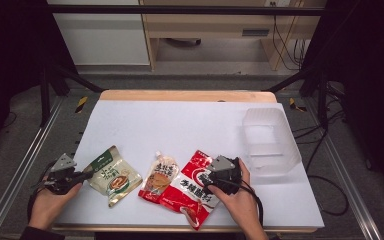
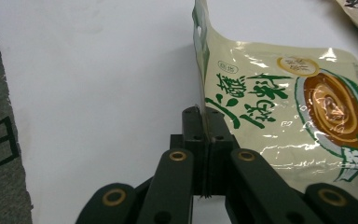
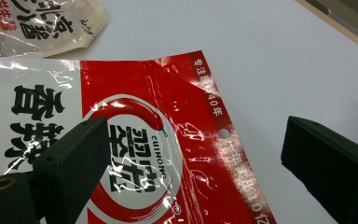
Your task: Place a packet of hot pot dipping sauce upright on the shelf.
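A cream and green pouch (image 1: 114, 176) lies at the front left of the white table (image 1: 180, 120). My left gripper (image 1: 82, 176) is shut on its left edge; in the left gripper view the black jaws (image 2: 207, 126) pinch the pouch's seam (image 2: 284, 116), which lifts off the surface there. A red and white pouch (image 1: 190, 192) lies at the front centre. My right gripper (image 1: 209, 177) hovers over its upper right part, open, with the jaws (image 3: 196, 140) spread wide above the red print (image 3: 168, 93) and not touching it.
An orange spouted pouch (image 1: 159, 176) lies between the two others, overlapped by the red one; its corner shows in the right gripper view (image 3: 42, 23). A clear plastic bin (image 1: 270, 142) stands at the right of the table. Metal rails run along both table sides.
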